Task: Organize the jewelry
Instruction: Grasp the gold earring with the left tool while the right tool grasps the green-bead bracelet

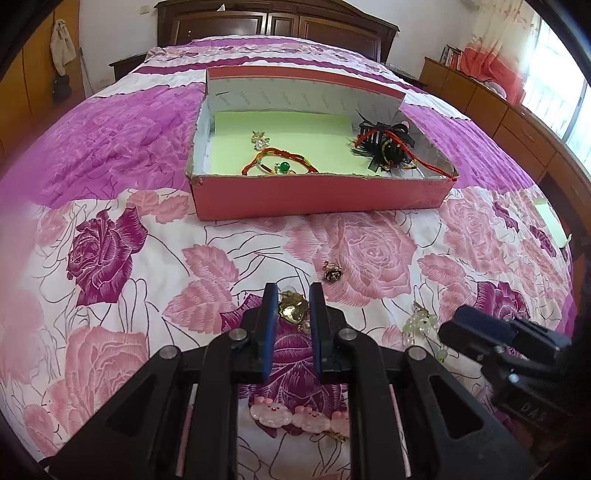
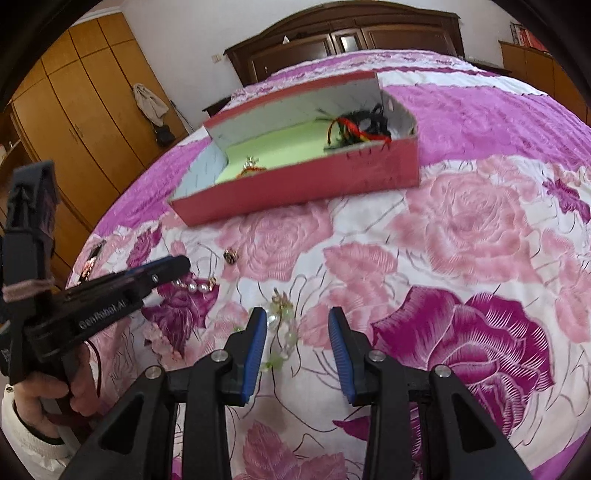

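Left wrist view: one pink box (image 1: 321,195) sits open on the bed (image 1: 110,155), its near wall facing the fingers and its green floor holding three things: a red-orange cord bracelet (image 1: 280,164) at the near wall, a small pearl piece (image 1: 258,139) behind it, and a black hair-clip bundle (image 1: 388,144) in the right corner. The middle of the box floor is bare. Four loose pieces lie on the quilt in front of the box: a small dark-gold piece (image 1: 332,273), a gold piece (image 1: 293,306), a pale green bead cluster (image 1: 421,325), and a row of pink pig clips (image 1: 295,415) nearest the camera. The left gripper (image 1: 293,295) has its fingers almost closed, with the gold piece showing in the narrow gap; whether they pinch it cannot be told. From the right wrist camera, the right gripper (image 2: 297,314) stands partly open over the bead cluster, which lies on the quilt between the fingers without the pads touching it. Open quilt separates the loose pieces from the box. A wooden headboard (image 1: 277,22) closes the far end, a wardrobe (image 2: 85,92) stands on the left, and a low cabinet (image 1: 480,96) runs along the right.
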The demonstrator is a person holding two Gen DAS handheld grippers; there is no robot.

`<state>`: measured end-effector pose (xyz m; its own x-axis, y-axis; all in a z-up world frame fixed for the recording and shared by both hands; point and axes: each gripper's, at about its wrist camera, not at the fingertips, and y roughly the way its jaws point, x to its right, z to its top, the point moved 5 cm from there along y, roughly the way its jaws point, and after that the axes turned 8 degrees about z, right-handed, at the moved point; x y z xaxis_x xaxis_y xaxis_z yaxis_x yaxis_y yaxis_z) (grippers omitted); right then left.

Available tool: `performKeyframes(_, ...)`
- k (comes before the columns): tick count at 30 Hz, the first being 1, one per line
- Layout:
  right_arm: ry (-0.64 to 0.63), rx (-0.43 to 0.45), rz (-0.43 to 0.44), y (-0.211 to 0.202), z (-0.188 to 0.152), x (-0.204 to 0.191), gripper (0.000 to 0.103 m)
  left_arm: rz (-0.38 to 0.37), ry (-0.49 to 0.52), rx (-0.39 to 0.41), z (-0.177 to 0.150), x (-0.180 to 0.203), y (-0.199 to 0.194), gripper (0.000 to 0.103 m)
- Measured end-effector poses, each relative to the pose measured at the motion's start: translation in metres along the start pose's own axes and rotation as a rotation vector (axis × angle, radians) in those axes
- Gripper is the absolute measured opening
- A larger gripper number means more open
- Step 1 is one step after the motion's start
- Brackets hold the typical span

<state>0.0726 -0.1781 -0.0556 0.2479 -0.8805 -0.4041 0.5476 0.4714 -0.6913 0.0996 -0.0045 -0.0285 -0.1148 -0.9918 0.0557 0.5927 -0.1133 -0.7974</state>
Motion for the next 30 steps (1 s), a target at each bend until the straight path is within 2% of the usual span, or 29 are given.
performKeyframes(12, 0.012, -0.042, -0.015, 0.017, -0.010, 0.006, 0.038, -0.003, -0.013, -0.002, -0.002, -0.001, 0.002, 0.008)
performKeyframes(15, -0.002, -0.039, -0.027, 0.017, -0.010, 0.006, 0.029, -0.002, -0.013, -0.002, -0.002, -0.001, 0.002, 0.008)
performKeyframes(17, -0.004, -0.042, -0.021, 0.017, -0.011, 0.005, 0.017, -0.002, -0.013, -0.002, -0.002, -0.001, 0.002, 0.008)
performKeyframes(24, -0.003, -0.011, 0.000, 0.010, -0.009, 0.004, 0.015, -0.003, -0.016, 0.000, -0.002, -0.001, 0.002, 0.008)
performKeyframes(25, -0.003, -0.002, 0.003, 0.008, -0.008, 0.003, 0.011, -0.005, -0.018, 0.002, -0.002, -0.001, 0.002, 0.008)
performKeyframes(30, -0.009, 0.030, 0.016, 0.000, -0.004, 0.001, 0.009, -0.012, -0.027, 0.010, -0.001, -0.001, -0.002, 0.008)
